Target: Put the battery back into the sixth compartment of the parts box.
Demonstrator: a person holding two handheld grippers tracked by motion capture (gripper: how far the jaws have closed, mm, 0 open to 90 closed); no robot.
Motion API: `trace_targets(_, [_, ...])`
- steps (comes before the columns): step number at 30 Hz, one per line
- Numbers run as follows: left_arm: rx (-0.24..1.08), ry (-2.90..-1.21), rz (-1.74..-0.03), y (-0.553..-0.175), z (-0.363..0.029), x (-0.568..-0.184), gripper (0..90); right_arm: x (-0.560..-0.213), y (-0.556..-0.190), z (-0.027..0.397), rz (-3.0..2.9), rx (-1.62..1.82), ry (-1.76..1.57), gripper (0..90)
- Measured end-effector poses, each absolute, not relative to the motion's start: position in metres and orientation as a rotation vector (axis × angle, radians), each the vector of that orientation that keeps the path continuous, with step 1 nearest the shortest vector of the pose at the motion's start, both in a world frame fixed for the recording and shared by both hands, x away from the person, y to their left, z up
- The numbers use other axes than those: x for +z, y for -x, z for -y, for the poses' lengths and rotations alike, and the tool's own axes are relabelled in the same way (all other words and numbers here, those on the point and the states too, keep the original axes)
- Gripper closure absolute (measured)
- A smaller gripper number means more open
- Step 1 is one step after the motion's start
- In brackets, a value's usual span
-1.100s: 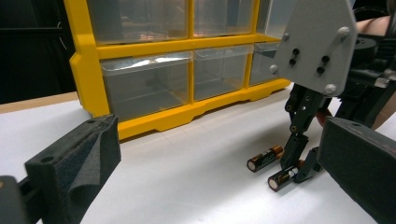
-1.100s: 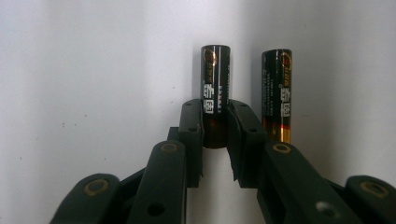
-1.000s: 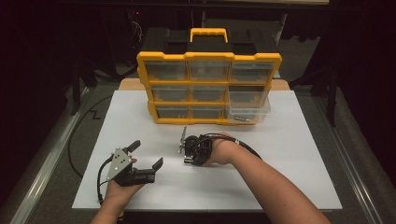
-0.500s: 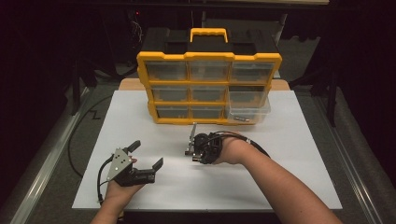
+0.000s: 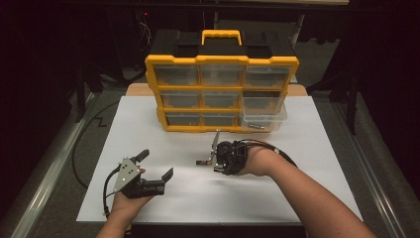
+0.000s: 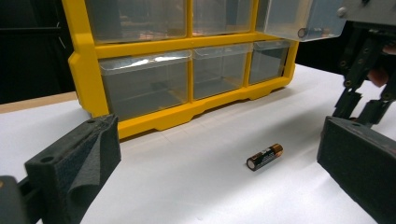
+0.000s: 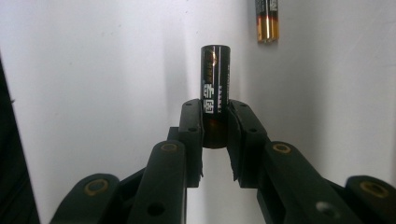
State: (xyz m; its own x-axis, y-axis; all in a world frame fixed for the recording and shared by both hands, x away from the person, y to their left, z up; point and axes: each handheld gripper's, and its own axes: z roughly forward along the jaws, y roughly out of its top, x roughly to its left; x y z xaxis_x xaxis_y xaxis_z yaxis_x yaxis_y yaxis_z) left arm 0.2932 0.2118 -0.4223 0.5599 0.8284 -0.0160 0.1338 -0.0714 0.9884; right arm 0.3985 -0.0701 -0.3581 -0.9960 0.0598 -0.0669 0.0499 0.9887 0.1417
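The right gripper (image 7: 215, 126) is seen with its jaws pinched on a dark battery (image 7: 215, 93), gripped near one end so that most of its length projects beyond the jaw tips, clear of the white surface (image 7: 93, 70). A second battery (image 6: 264, 156) lies flat on the surface in front of the yellow drawer organizer (image 6: 154, 46). The left gripper (image 5: 157, 167) is held low over the surface, its jaws spread wide with nothing between them.
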Motion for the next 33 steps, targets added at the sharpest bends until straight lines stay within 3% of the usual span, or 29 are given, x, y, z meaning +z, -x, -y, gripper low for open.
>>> trace_targets(33, [0.709, -1.556, -0.849, -0.292, -0.213, -0.422, 0.7, -0.338, -0.395, 0.125, -3.036, 0.186, -0.162, 79.1])
